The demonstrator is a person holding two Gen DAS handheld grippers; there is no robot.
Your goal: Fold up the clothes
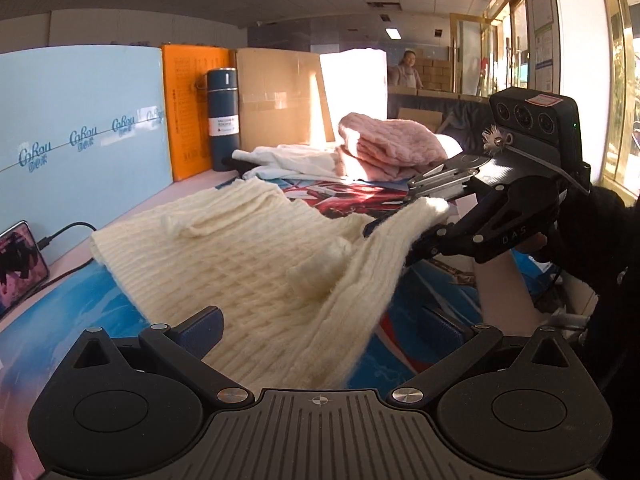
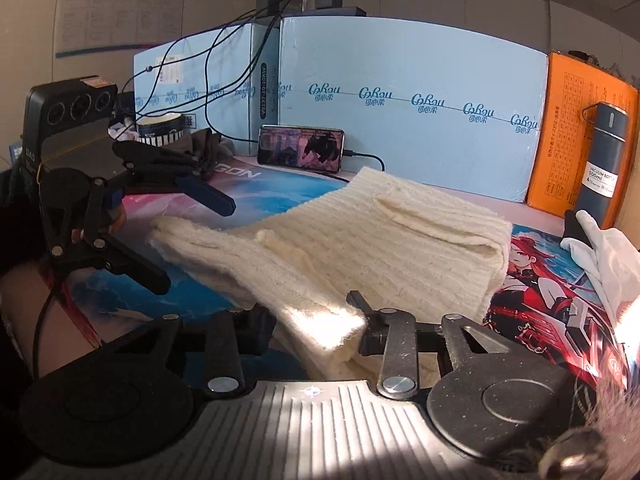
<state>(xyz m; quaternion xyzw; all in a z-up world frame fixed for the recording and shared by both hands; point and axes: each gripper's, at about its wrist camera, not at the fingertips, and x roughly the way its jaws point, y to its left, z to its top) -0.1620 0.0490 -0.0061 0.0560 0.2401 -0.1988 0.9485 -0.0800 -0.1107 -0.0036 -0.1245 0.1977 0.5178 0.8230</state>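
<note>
A cream knit sweater [image 1: 240, 256] lies partly folded on the printed desk mat [image 1: 64, 304]; it also shows in the right wrist view [image 2: 392, 240]. My left gripper [image 1: 320, 328] is open, its fingers wide apart on either side of a sleeve that runs between them. In the right wrist view my left gripper [image 2: 200, 240] hangs open just left of the sweater. My right gripper [image 2: 316, 320] is shut on the end of the cream sleeve [image 2: 328, 328] and holds it raised off the mat. It shows at the right in the left wrist view [image 1: 404, 220].
A pile of folded pink and white clothes [image 1: 384, 148] sits at the back. A dark vacuum bottle [image 1: 222, 116] stands against orange and blue boxes [image 1: 80, 120]. A phone [image 2: 300, 148] with a cable leans on the blue box. A white garment [image 2: 604, 256] lies at the right.
</note>
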